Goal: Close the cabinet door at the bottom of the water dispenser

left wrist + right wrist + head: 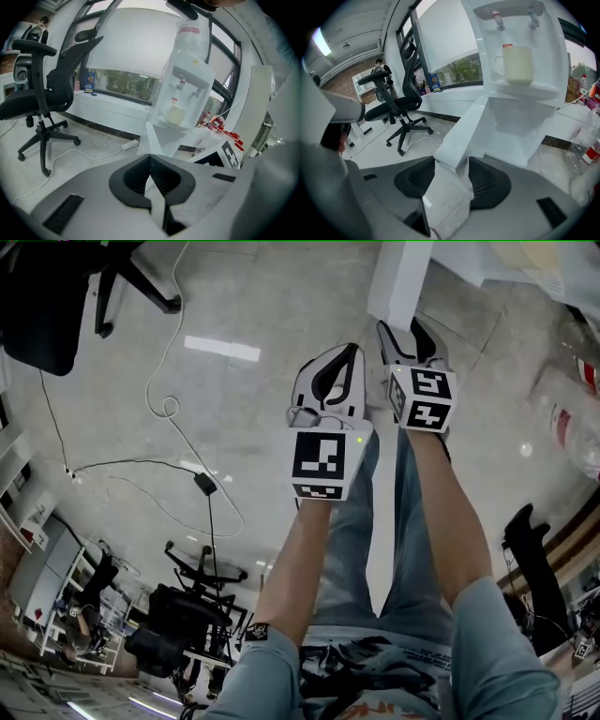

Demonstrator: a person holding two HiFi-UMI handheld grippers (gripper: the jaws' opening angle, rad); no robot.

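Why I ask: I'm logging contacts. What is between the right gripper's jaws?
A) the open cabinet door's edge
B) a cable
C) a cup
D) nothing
A: in the right gripper view, the white cabinet door has its edge gripped between the two jaws of the right gripper.

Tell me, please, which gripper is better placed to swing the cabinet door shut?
Right. The right gripper holds the edge of the open cabinet door between its jaws; the left gripper is shut, empty, and short of the door.
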